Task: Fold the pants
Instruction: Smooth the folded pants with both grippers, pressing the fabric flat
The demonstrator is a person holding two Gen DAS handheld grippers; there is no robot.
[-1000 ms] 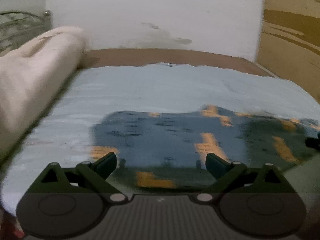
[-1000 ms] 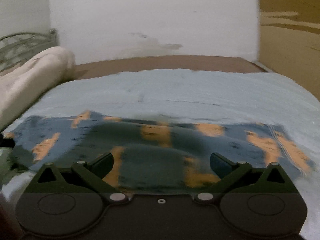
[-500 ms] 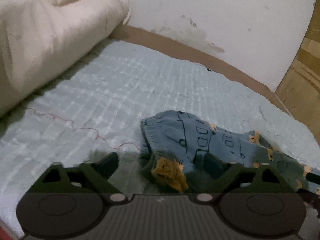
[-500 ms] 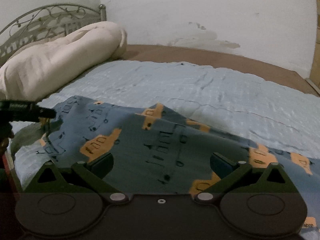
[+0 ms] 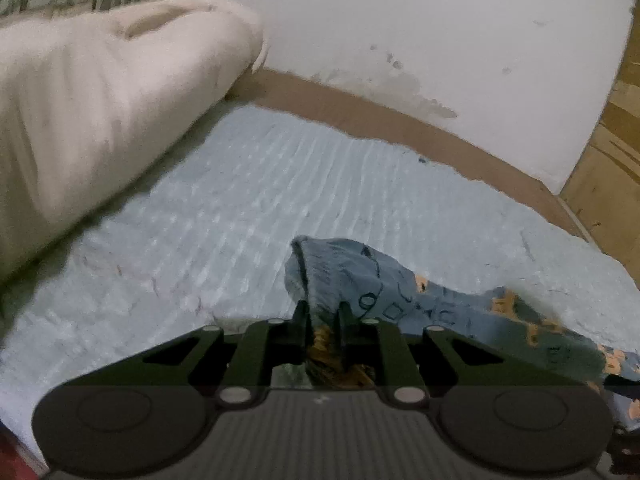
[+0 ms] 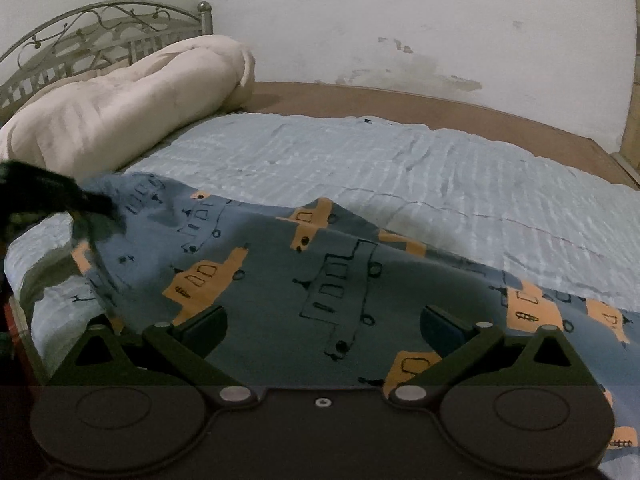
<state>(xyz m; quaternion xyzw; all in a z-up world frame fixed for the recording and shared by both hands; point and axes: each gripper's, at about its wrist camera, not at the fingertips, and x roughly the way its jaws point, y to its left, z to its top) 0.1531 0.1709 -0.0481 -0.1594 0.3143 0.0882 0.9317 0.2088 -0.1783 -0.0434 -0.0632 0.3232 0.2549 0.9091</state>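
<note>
Bed [image 6: 400, 168] with pale blue quilted cover against stained white wall [image 6: 400, 20]. Cream rolled duvet [image 6: 120, 108] at bed's left, before metal scrollwork headboard [image 6: 100, 36]. Dim light.

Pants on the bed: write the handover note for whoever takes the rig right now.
Left gripper: jaws have just been closing and now pinch one bunched end of the pants.
Right gripper: open, over the middle of the cloth, gripping nothing.
Pants: blue with orange print, spread along the near edge of the light blue bedspread; cream duvet rolled up at the headboard end.
Done: one end gripped.
Left: grip with the right, then fold; no fold visible yet.
</note>
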